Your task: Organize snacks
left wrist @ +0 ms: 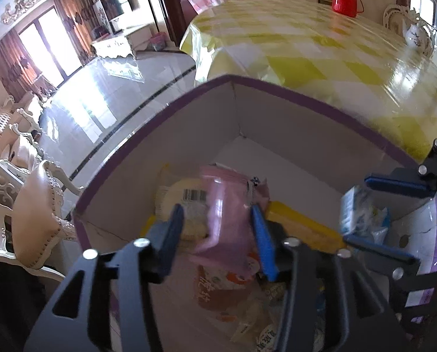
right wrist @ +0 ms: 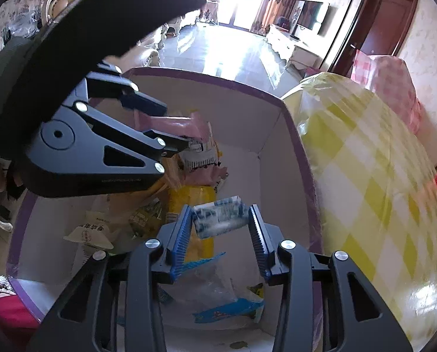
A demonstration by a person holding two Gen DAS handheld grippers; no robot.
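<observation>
A table (left wrist: 321, 58) under a yellow-checked cloth stands in a bright living room, with a purple-rimmed cardboard box (left wrist: 171, 135) of snacks beside it. Over the box, the left tool (left wrist: 218, 228) has its fingers partly apart around a pink packet (left wrist: 227, 205). The right tool (right wrist: 220, 228) likewise brackets a blue-and-white packet (right wrist: 218, 215) above the heap; neither clearly clamps.
</observation>
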